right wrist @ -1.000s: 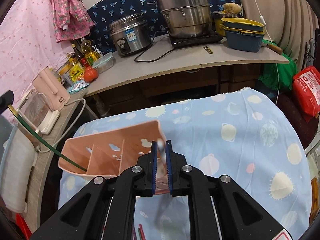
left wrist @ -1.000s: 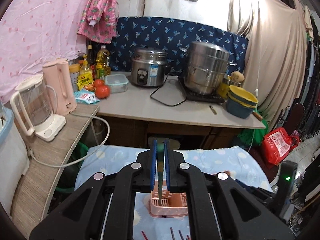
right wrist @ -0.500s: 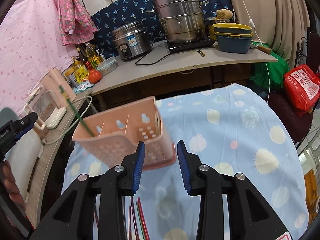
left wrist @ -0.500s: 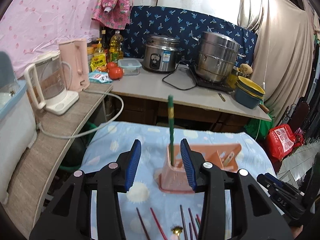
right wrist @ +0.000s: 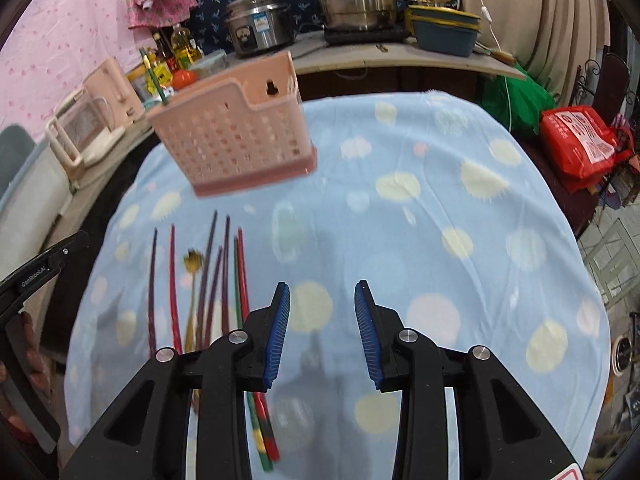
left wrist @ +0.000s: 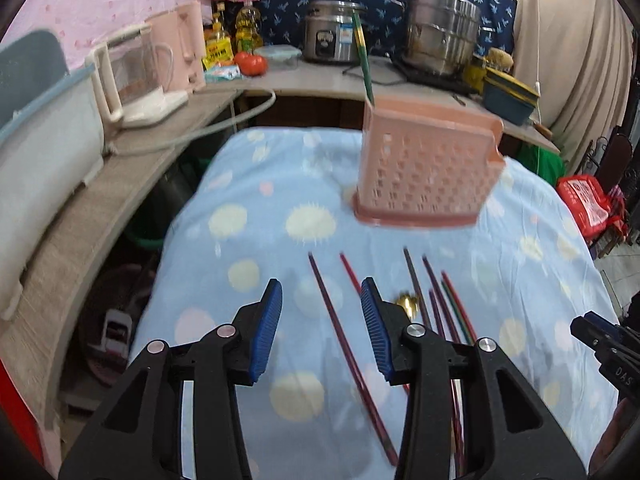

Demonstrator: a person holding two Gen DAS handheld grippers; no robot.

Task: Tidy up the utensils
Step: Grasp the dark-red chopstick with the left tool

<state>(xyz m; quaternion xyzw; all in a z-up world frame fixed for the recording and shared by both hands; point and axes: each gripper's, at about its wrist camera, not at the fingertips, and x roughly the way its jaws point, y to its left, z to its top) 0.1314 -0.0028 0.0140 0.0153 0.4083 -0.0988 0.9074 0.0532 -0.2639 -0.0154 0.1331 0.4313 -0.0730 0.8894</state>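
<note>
A pink perforated utensil basket (left wrist: 424, 176) (right wrist: 236, 140) stands on the blue spotted cloth (right wrist: 420, 240). One green chopstick (left wrist: 362, 52) (right wrist: 154, 76) sticks up from its end compartment. Several dark red, purple and green chopsticks (left wrist: 340, 332) (right wrist: 208, 272) and a gold spoon (left wrist: 408, 302) (right wrist: 193, 260) lie on the cloth in front of the basket. My left gripper (left wrist: 321, 286) is open just above them, a dark red chopstick showing between its jaws, untouched. My right gripper (right wrist: 322, 286) is open over bare cloth, to the right of the pile.
Behind the cloth-covered table a counter holds a rice cooker (left wrist: 332, 36), a steel steamer pot (left wrist: 440, 32), stacked bowls (right wrist: 444, 28) and bottles. A kettle (left wrist: 128, 76) stands on the side shelf at left. A red bag (right wrist: 580, 140) sits on the floor at right.
Both grippers opened, the left letting go of the green chopstick and the right of a metal utensil at the basket. Both then drew back and lower, toward the chopsticks lying on the cloth.
</note>
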